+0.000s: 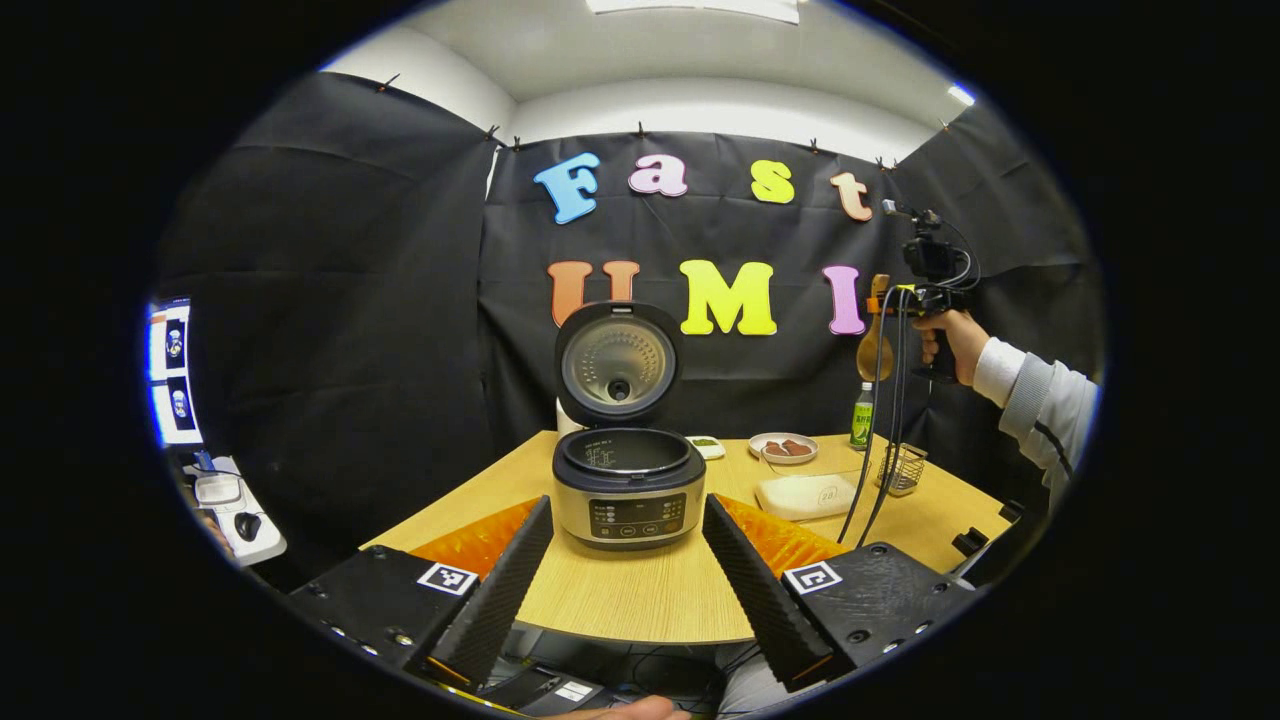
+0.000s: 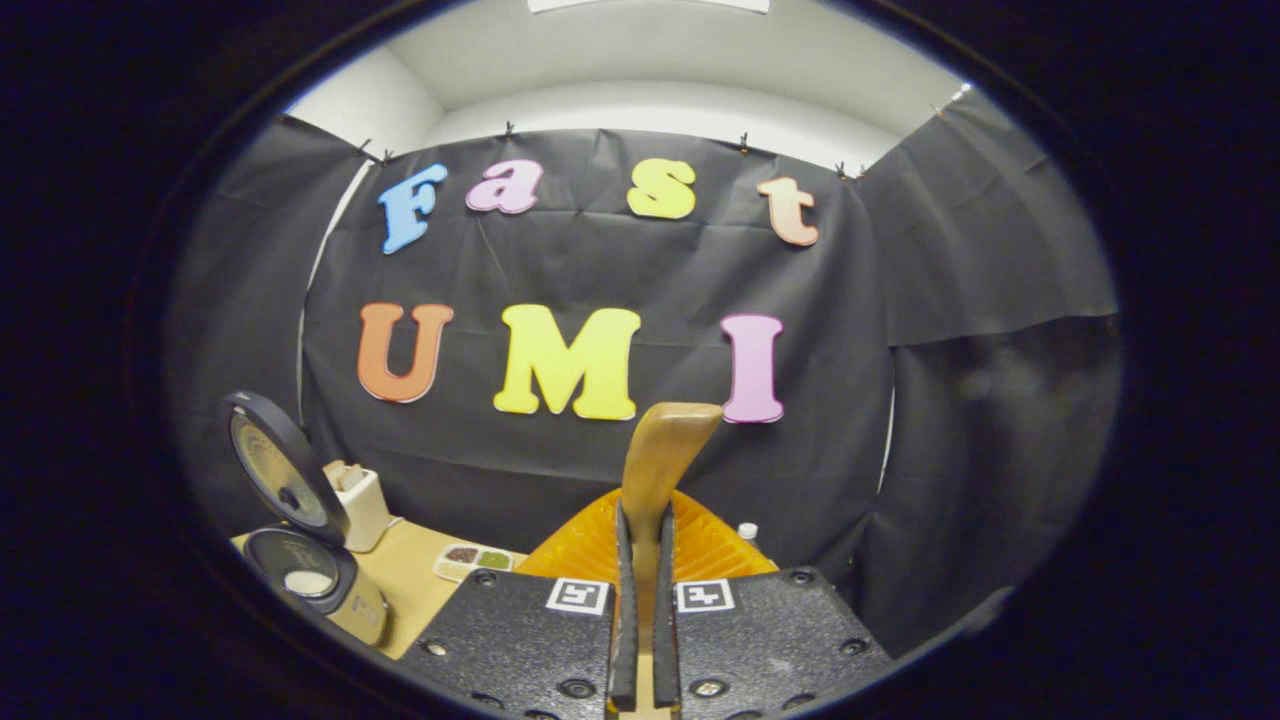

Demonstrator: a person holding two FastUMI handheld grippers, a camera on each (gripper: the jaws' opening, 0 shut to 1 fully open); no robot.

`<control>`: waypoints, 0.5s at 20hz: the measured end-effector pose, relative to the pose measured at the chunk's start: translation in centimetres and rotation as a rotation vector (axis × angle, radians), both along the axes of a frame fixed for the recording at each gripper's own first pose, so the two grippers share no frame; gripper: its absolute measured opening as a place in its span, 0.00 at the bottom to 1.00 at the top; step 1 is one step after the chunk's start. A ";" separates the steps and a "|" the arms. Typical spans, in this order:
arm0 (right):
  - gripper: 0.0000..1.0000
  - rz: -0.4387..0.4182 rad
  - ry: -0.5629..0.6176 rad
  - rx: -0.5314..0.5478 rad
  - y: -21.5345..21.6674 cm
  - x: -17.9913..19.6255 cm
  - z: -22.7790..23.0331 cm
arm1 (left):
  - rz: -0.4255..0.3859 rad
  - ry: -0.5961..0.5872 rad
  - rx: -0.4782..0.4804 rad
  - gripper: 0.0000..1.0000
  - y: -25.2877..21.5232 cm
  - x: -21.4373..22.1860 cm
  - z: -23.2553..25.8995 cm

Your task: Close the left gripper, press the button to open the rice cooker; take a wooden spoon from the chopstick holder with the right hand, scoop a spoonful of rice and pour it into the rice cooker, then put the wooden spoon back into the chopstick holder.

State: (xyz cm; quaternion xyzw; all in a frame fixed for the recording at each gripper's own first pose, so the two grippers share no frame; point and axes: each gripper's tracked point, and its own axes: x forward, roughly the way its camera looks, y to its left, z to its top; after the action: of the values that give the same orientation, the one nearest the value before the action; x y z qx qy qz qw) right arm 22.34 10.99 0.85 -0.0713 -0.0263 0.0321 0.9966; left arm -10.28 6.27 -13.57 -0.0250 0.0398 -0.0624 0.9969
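Wooden spoon [image 2: 660,455] was pinched by its handle between the pressed-together fingers of the right gripper [image 2: 640,640], held high above the table [image 1: 640,590], bowl hanging down in the left gripper view. By judgement it is light, stiff and smooth; a grip on the handle suits, though it could pivot. The rice cooker [image 1: 627,490] stood open, lid upright, white rice visible inside from the right gripper view. The wire chopstick holder [image 1: 902,468] stood near a white container [image 1: 805,495]. The left gripper [image 1: 627,575] was spread, holding nothing. Cooker panel and bottle [image 1: 862,415] markings were too small to read.
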 end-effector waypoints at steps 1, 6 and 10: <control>0.11 -0.011 0.002 -0.004 -1.0 0.2 -0.4 | -0.001 0.000 -0.001 0.96 -0.1 -0.1 0.0; 0.12 -0.032 0.047 0.003 -5.1 1.9 -4.2 | -0.011 -0.015 -0.027 0.96 -0.4 -0.9 0.9; 0.12 -0.054 0.067 -0.031 -8.5 3.2 -7.3 | -0.014 -0.016 -0.023 0.96 -0.8 -0.9 1.1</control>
State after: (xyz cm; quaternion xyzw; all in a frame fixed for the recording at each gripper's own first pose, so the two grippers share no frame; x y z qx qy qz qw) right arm 25.51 2.49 -6.49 -0.0861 0.0093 0.0081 0.9962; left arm -11.15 5.51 -12.46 -0.0358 0.0311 -0.0699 0.9964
